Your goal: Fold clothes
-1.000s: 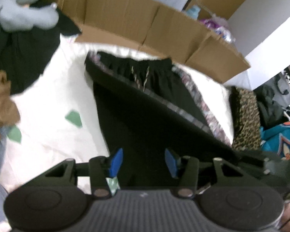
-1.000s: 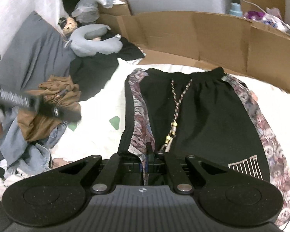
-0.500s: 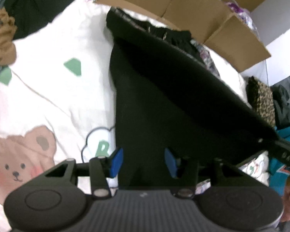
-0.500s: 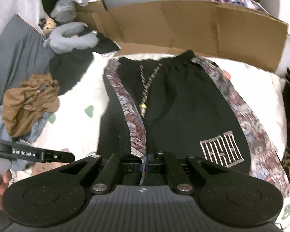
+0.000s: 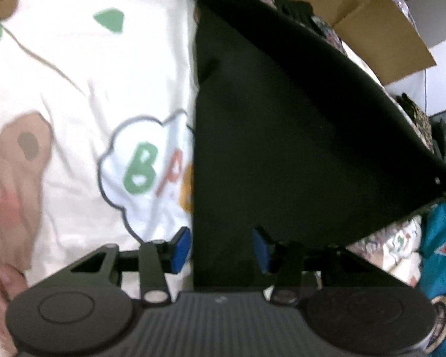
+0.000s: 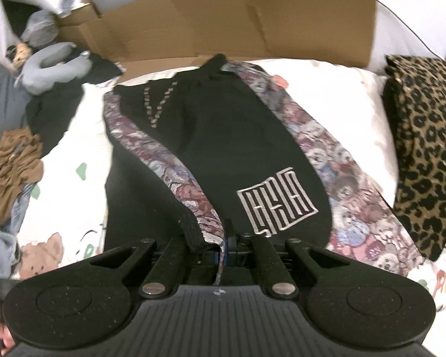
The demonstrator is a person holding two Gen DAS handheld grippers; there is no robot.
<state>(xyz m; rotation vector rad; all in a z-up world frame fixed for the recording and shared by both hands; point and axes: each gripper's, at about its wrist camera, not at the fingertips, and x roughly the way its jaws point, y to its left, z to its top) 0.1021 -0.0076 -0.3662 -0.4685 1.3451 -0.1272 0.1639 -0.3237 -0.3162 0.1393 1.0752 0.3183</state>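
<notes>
- Change since a second ago: the right gripper (image 6: 223,245) has drawn the pinched hem of the black shorts (image 6: 211,136) back from the cardboard box (image 6: 238,20), lifting one leg over the other; the left gripper (image 5: 220,245) has dropped nearer the bedsheet (image 5: 74,68).
- Left wrist view: the left gripper's blue pads (image 5: 180,245) stand wide apart, holding nothing. Raised black cloth hangs between and beyond them; its left edge covers part of a printed cloud. A bear print lies at the sheet's left edge.
- Right wrist view: the right gripper's fingers are closed tight on the patterned side stripe (image 6: 175,172) at the hem. The shorts lie mid-sheet, waistband toward the box. A leopard-print cloth (image 6: 425,154) lies along the right edge, a brown garment (image 6: 10,172) at the left.
</notes>
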